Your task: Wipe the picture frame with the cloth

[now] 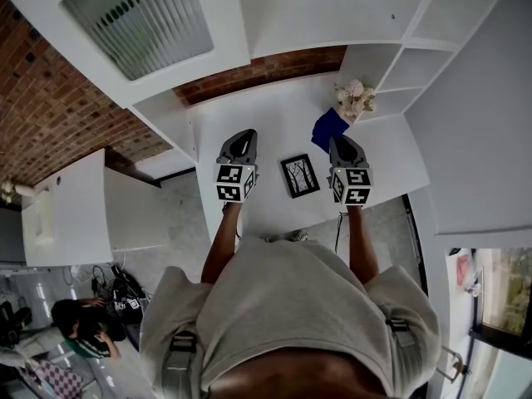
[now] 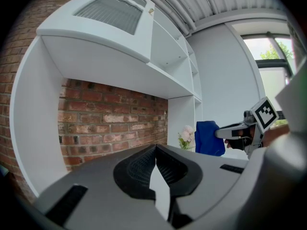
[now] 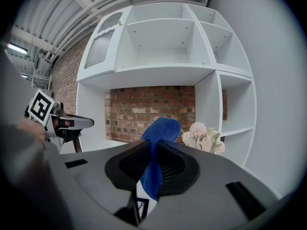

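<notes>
A small black picture frame (image 1: 300, 175) with a tree print lies flat on the white desk (image 1: 278, 123), between my two grippers. My right gripper (image 1: 340, 144) is shut on a blue cloth (image 1: 329, 129), which sticks out past its jaws toward the back of the desk. In the right gripper view the blue cloth (image 3: 156, 147) hangs pinched between the pads, and a corner of the frame (image 3: 141, 207) shows below. My left gripper (image 1: 243, 141) hovers left of the frame, jaws shut and empty. The left gripper view shows the right gripper (image 2: 223, 134) with the cloth (image 2: 208, 138).
A bunch of pale flowers (image 1: 356, 98) stands at the back right of the desk beside open white shelves (image 1: 416, 73). A brick wall (image 1: 258, 71) backs the desk. A cabinet (image 1: 141, 15) with a ribbed glass door hangs above. Another person (image 1: 83, 327) sits at lower left.
</notes>
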